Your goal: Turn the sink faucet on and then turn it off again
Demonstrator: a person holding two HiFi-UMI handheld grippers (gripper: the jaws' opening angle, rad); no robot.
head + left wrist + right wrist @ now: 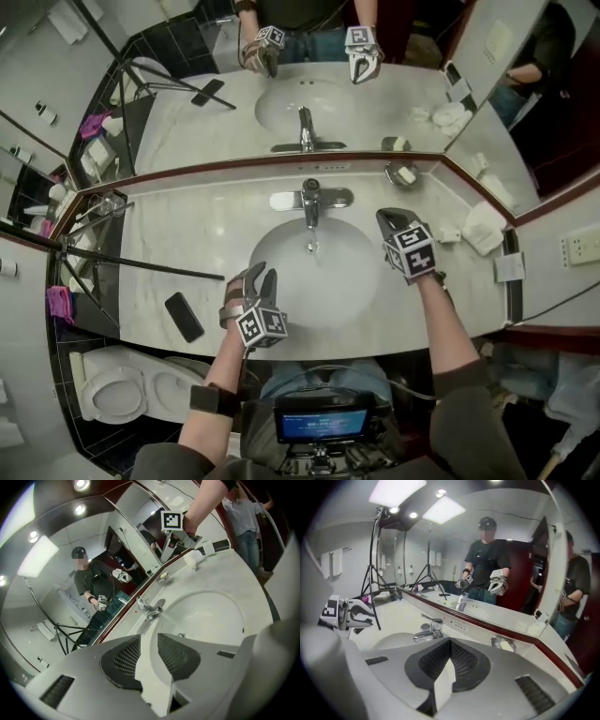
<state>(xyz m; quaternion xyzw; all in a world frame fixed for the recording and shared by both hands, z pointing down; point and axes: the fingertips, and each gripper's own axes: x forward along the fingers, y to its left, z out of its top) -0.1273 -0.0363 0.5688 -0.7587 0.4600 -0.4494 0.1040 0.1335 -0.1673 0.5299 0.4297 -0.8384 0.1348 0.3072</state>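
Note:
The chrome faucet (310, 199) stands at the back of the white oval sink (281, 272), its spout over the bowl. No stream of water shows. My left gripper (259, 277) hovers over the sink's front left rim, open, with nothing between its pads (122, 660). My right gripper (391, 218) is raised over the counter to the right of the faucet, apart from it, and its jaws are shut on nothing. The faucet (149, 607) lies ahead of the left gripper (149, 637). In the right gripper view the faucet (429, 631) sits just beyond the right gripper (450, 640).
A black phone (184, 316) lies on the marble counter (187, 234) at the left, beside a black tripod leg (141, 265). A soap dish (403, 174) and folded towels (484, 227) sit at the right. A mirror (375, 103) rises behind the faucet. A toilet (117, 394) is at lower left.

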